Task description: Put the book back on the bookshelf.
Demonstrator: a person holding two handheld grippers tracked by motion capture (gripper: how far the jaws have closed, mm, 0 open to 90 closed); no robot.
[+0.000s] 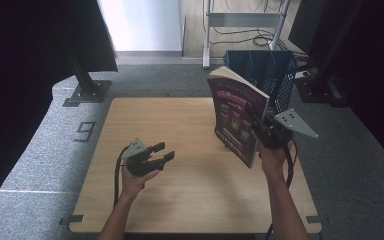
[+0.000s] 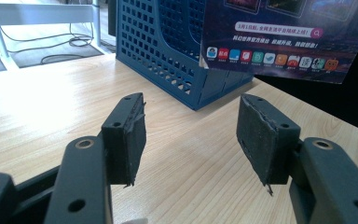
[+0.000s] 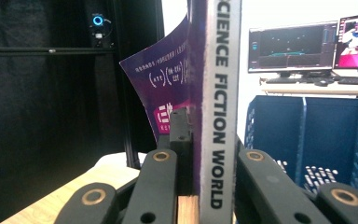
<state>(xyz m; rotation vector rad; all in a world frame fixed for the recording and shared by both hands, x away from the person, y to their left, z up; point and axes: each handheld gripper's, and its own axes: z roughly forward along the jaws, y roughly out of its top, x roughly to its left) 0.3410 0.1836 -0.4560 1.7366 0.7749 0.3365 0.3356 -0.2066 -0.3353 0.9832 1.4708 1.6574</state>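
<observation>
Done: the right hand-held gripper squeezes the magazine by its spine, upright, lifted off the bench.
Left to do: likely drop it into the blue file basket just behind.
Left hand-held gripper: open, holding nothing.
Right gripper view: spine words "SCIENCE FICTION WORLD".
High view: the whole cover.

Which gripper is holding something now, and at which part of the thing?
The right gripper is shut on the magazine, clamping it across its spine near one end. The left gripper is open and holds nothing.
</observation>
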